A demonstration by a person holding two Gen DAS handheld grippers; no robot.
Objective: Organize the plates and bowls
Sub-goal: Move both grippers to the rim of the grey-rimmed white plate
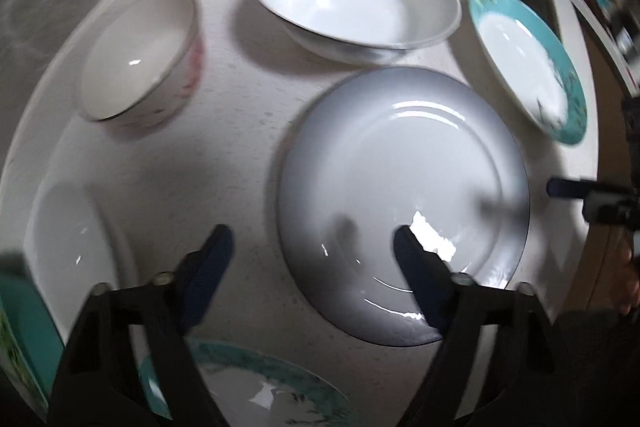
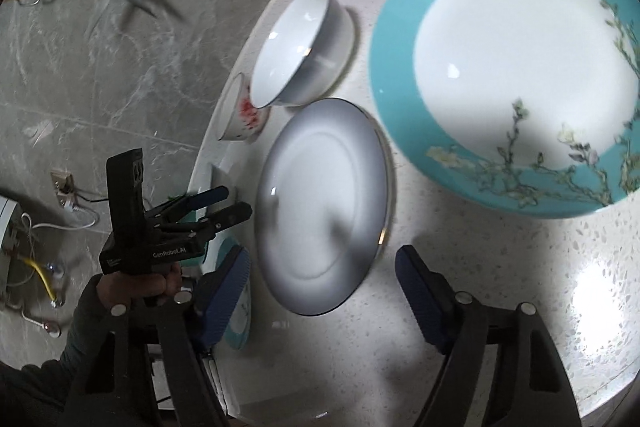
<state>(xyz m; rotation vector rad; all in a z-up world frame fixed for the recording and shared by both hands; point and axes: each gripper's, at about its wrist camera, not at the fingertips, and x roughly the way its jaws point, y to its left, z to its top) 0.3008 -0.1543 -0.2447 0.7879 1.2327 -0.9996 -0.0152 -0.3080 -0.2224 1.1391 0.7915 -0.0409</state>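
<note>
A glossy round grey-rimmed plate (image 1: 404,211) lay on the speckled stone table (image 1: 224,163), just ahead of the left gripper (image 1: 312,259), whose 2 fingers stood wide apart, holding nothing. Beyond it sat an empty white bowl (image 1: 356,7) and a small pink-patterned bowl (image 1: 140,55), also empty. The right gripper (image 2: 324,283) gaped too, empty, with a teal floral plate (image 2: 508,75) ahead-right near the table's curved edge.

Home dining spot, round speckled table (image 2: 500,267), crockery, marble-look floor (image 2: 120,67)
</note>
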